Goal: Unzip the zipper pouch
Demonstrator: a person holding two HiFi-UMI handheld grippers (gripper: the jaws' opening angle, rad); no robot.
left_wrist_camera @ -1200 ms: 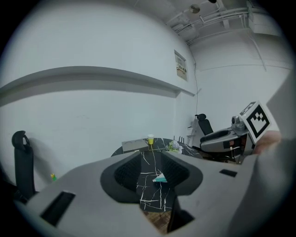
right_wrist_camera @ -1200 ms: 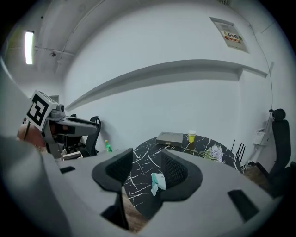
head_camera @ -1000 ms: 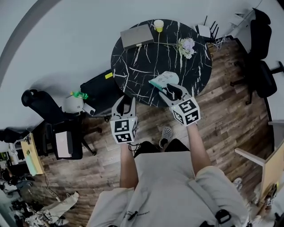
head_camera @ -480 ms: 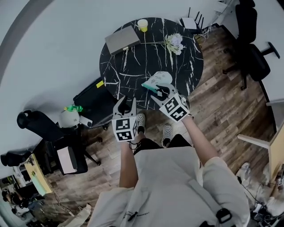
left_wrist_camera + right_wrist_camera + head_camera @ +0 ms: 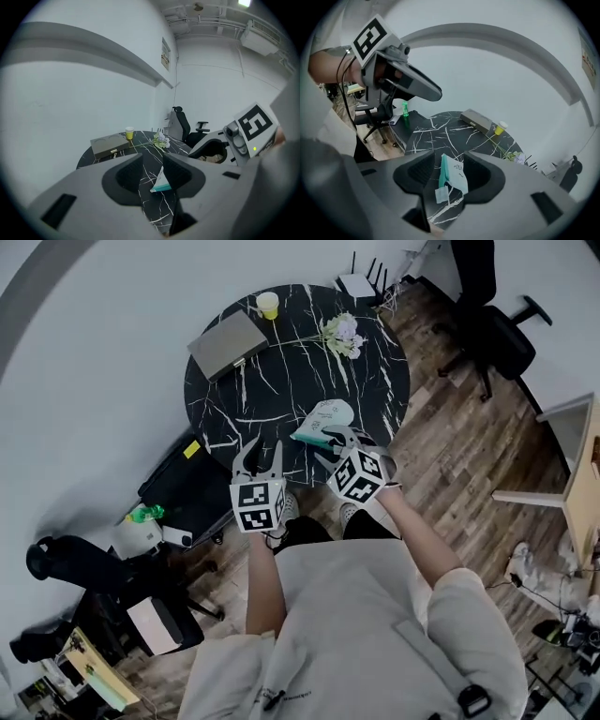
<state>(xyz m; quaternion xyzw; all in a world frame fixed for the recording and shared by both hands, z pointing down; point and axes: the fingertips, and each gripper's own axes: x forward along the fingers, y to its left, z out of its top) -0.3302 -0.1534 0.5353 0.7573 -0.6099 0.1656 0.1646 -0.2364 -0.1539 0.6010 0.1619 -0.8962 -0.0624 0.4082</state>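
The zipper pouch is white with a teal edge and lies flat near the front edge of the round black marble table. My right gripper hovers just short of the pouch, open, with nothing between its fingers. In the right gripper view the pouch shows through the gap of the right gripper. My left gripper is open over the table's near edge, to the left of the pouch. From the left gripper the pouch lies ahead and slightly right.
On the table's far side sit a grey flat case, a yellow cup and a sprig of flowers. A black bag lies on the wood floor at the left. An office chair stands beyond the table's right.
The person has stepped closer to the table. Both grippers have come forward: the left now reaches over the table's edge and the right is closer to the pouch. The pouch has not moved.
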